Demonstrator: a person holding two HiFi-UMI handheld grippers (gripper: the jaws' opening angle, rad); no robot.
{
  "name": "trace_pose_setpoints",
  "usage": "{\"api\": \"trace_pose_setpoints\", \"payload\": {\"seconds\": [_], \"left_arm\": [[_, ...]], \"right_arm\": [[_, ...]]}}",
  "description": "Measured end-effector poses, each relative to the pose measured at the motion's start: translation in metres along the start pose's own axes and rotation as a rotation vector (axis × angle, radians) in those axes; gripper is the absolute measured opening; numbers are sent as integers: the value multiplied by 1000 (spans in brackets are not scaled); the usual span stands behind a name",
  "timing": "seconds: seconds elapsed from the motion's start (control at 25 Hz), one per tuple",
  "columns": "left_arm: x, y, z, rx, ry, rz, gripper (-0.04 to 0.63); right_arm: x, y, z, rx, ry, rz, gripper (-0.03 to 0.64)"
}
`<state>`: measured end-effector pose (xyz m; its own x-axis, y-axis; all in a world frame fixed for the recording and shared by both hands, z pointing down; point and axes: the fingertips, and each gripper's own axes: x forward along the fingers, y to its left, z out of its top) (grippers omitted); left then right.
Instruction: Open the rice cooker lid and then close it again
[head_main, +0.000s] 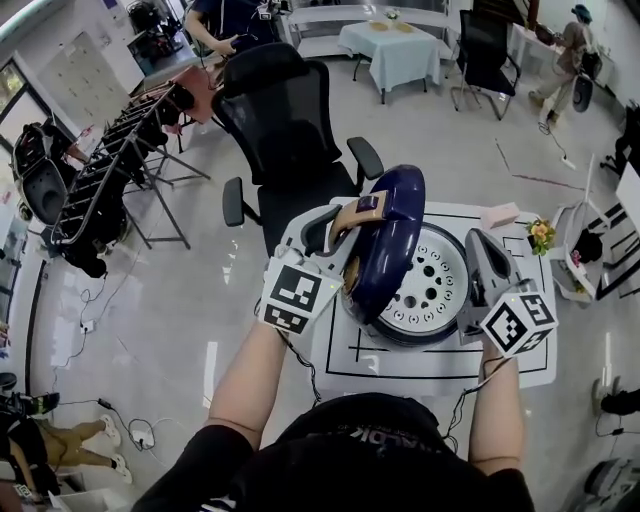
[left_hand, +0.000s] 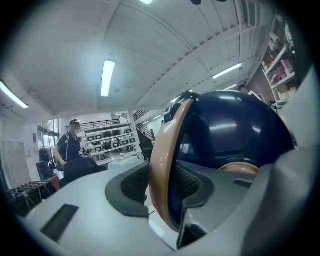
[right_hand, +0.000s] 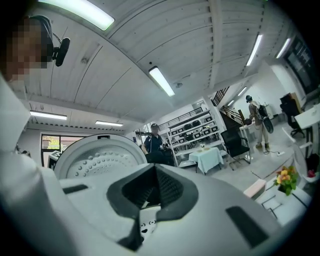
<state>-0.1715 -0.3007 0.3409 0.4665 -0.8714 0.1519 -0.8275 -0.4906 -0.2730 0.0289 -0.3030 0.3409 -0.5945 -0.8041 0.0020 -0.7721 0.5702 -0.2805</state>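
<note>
Rice cooker: the rice cooker (head_main: 400, 334) stood on the white table (head_main: 340, 362), at the middle of the head view.
Lid: the dark blue lid (head_main: 392, 232) stood open, raised on edge, with its perforated inner plate (head_main: 428, 285) facing 3 o'clock.
Left gripper: the left gripper (head_main: 335, 228) sat at 9 o'clock of the lid, its jaws pinching the tan handle (left_hand: 161, 165).
Right gripper: the right gripper (head_main: 490, 255) sat at 3 o'clock, just beside the plate, jaws pressed together with nothing between them.
Surroundings: a black office chair (head_main: 290, 130) stood at 11 o'clock and yellow flowers (head_main: 541, 235) at 2 o'clock.
</note>
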Motion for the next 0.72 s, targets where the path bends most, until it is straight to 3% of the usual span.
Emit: {"api": "trace_pose_setpoints", "payload": {"seconds": [0.24, 0.72], "left_arm": [[-26, 37, -9, -51, 7, 47, 115], [-38, 59, -31, -193, 11, 96, 112]], "right_arm": [[24, 41, -1, -6, 14, 30, 2], [28, 54, -12, -16, 38, 36, 2]]}}
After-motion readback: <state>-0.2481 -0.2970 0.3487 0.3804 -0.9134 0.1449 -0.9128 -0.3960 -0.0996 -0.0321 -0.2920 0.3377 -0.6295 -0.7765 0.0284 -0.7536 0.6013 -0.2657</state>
